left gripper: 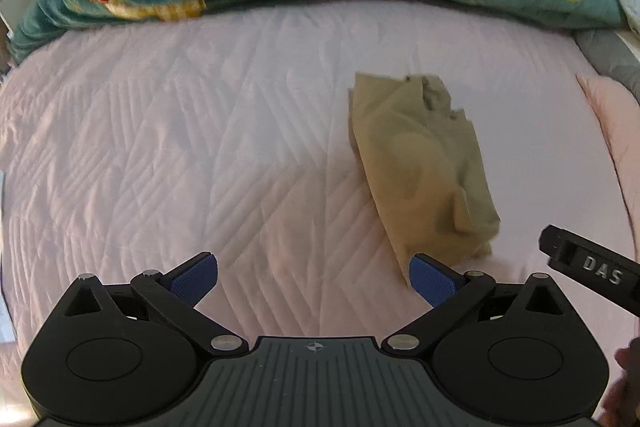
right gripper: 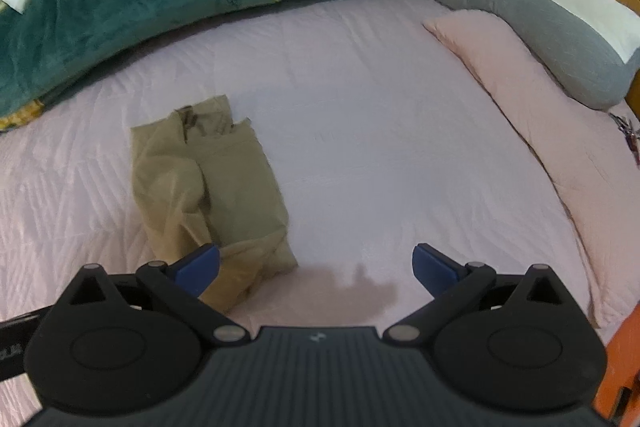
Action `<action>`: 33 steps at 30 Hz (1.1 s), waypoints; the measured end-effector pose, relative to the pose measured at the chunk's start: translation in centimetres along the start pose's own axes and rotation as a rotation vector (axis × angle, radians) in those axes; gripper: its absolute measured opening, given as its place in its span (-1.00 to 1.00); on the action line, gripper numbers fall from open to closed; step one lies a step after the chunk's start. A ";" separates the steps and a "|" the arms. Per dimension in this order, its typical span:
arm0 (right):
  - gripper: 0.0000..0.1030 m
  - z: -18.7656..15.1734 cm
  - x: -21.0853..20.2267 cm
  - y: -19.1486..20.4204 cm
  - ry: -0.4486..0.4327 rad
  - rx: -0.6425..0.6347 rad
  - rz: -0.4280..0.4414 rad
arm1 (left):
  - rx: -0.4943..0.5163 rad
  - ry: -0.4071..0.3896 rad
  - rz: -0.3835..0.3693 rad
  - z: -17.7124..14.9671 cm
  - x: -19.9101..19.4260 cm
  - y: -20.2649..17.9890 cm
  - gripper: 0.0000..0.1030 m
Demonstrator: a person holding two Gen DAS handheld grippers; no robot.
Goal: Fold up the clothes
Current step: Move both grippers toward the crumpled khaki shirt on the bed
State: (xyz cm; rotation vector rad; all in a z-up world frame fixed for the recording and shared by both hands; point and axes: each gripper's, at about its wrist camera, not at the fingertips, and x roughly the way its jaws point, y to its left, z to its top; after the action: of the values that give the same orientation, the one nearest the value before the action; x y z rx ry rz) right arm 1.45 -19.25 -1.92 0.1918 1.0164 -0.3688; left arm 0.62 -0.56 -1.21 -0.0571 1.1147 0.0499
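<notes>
Both grippers spread wide, empty: khaki garment (left gripper: 424, 163) lies bunched on pink bedspread (left gripper: 200, 147), long axis running away, ahead-right of left gripper (left gripper: 314, 281), ahead-left of right gripper (right gripper: 316, 269), roughly equidistant.

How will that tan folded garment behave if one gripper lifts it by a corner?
The tan garment looks thin and creased, so it probably droops and unfolds. Its loose layers likely slide apart. On the quilted pink bedspread it would probably drag and bunch rather than glide if pushed.
</notes>
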 end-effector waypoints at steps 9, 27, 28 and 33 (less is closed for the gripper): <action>1.00 -0.5 -0.1 0.6 -0.012 -0.020 0.069 | 0.087 0.023 0.027 0.5 0.2 -0.7 0.99; 1.00 1.4 2.6 -1.1 0.010 -0.021 0.070 | 0.059 0.048 0.061 1.4 2.2 -2.3 0.99; 1.00 1.7 2.8 -1.3 0.011 -0.024 0.076 | 0.059 0.048 0.059 1.4 2.5 -2.7 0.99; 1.00 3.0 4.3 -3.3 0.017 0.013 0.106 | 0.108 0.034 0.061 1.4 3.9 -6.2 0.99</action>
State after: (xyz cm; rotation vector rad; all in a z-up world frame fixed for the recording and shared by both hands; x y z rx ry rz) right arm 4.60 -24.15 -4.00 0.2602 1.0167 -0.2778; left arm 4.04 -6.65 -3.96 0.0731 1.1512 0.0429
